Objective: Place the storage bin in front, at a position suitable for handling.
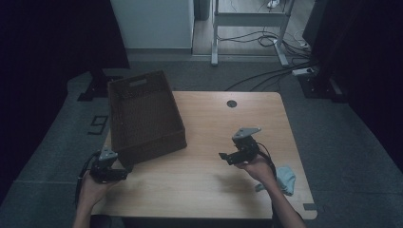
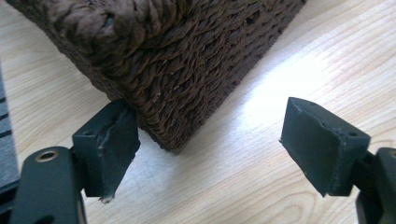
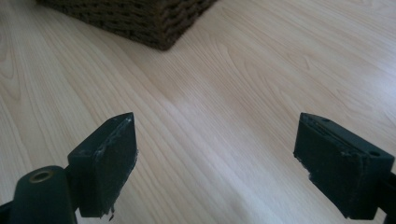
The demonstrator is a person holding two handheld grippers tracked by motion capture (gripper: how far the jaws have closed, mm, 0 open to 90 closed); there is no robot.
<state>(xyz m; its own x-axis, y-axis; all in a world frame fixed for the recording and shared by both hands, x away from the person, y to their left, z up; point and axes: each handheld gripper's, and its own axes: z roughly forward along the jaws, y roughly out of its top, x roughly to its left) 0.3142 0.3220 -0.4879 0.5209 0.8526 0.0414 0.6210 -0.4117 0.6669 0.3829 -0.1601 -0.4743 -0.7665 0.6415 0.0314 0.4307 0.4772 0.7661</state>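
Dark woven wicker basket [image 1: 145,116] sits on the left part of the wooden table [image 1: 209,185], turned at an angle, its near corner pointing at the person's left hand. Left gripper [image 1: 110,168] is low at that corner; in the left gripper view the basket corner [image 2: 173,84] lies between the jaws, one pad [image 2: 114,140] touching or just beside the weave, the other pad [image 2: 322,144] well apart from it. Jaws spread, not clamped. Right gripper [image 1: 236,154] hangs over bare tabletop mid-table, jaws apart, nothing between them; the basket's other near corner [image 3: 159,28] is ahead of it. Crumpled blue cloth [image 1: 285,179] lies by the right edge. Likely step: taking hold of the basket. Advice: seat the pads over the rim, not the rounded corner, where they would probably slip; bring the right in before lifting.
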